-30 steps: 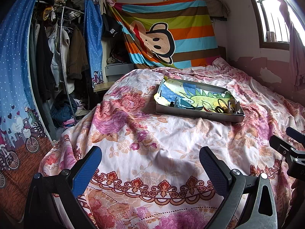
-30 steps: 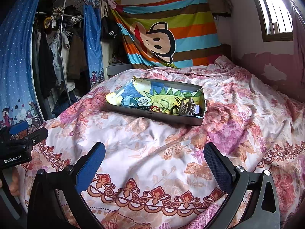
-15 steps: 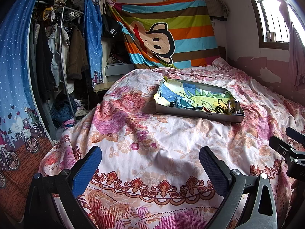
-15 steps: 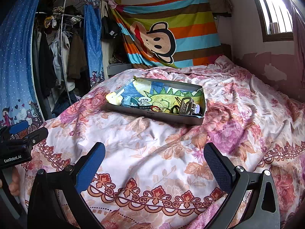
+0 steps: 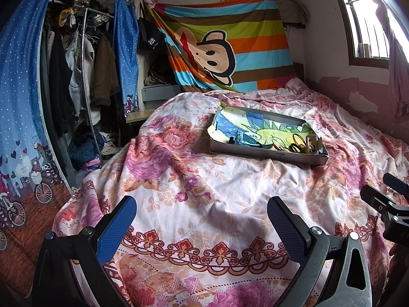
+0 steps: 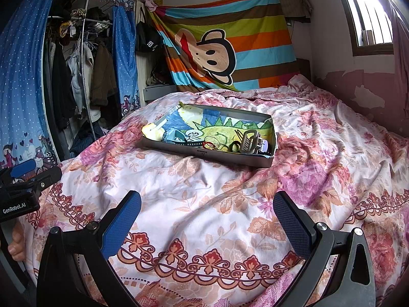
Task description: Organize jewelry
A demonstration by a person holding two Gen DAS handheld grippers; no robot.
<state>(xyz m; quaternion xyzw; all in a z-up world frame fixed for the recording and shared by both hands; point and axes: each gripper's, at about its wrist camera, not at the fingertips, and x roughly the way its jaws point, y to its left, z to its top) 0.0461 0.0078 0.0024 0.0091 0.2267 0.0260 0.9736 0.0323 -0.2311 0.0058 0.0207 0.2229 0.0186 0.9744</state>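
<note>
Against the frame a second ago I see almost no change: both claws sit where they were, and in my right view the tray has drifted only slightly. My left claw point(image 5: 200, 216) is spread wide, its blue ribbed pads holding nothing, low over the near end of the bed point(image 5: 230, 192). My right claw point(image 6: 207, 211) is just as wide and empty. The shallow grey rectangular tray point(image 6: 230, 157) lies far ahead on the rumpled floral quilt, lined with a dinosaur print. Tangled jewelry point(image 6: 222, 144) lies along its near side, toward the right corner.
</note>
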